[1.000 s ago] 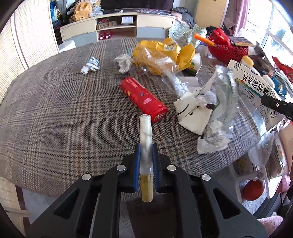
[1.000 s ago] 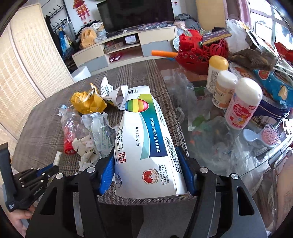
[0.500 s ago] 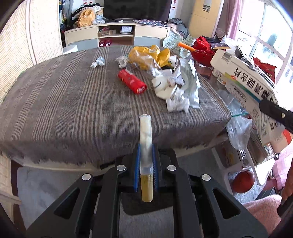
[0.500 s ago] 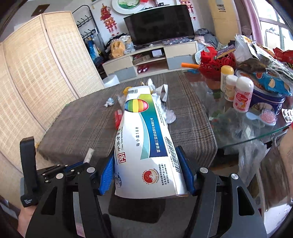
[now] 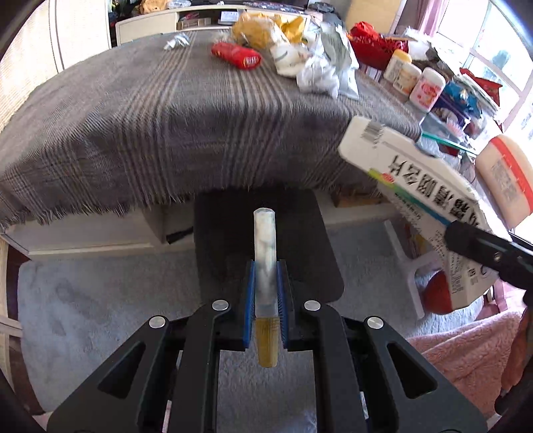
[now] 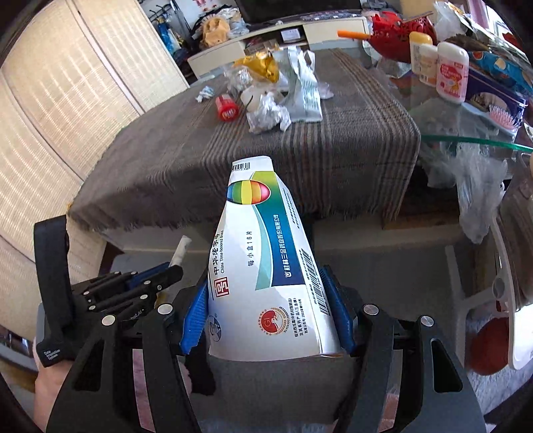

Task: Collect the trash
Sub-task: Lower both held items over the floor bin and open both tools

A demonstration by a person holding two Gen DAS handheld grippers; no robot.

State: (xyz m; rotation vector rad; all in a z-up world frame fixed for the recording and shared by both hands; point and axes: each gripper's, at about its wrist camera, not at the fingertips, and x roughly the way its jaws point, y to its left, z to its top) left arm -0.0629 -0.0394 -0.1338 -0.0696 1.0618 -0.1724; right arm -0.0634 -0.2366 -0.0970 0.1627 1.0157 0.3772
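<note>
My left gripper point(image 5: 265, 266) is shut on a thin clear tube point(image 5: 265, 233) with a yellowish cap. It hangs over a dark bin point(image 5: 213, 239) on the floor in front of the table. My right gripper point(image 6: 265, 276) is shut on a white medicine box point(image 6: 263, 253) with a rainbow logo, which also shows at the right of the left wrist view, box point(image 5: 416, 186). On the plaid tablecloth point(image 5: 133, 116) lie a red can point(image 5: 237, 56), crumpled white and silver wrappers point(image 5: 319, 66), a yellow wrapper point(image 5: 260, 30) and a small paper wad point(image 5: 176, 40).
A glass table point(image 6: 466, 140) on the right carries bottles point(image 6: 449, 71) and a red basket point(image 6: 396, 26). A folding screen point(image 6: 66, 100) stands on the left. Grey carpet point(image 5: 83, 299) covers the floor, with pink fabric point(image 5: 466, 359) at the lower right.
Both grippers have drawn back from the tabletop and sunk in front of its edge, over the dark bin. Each still holds its item.
</note>
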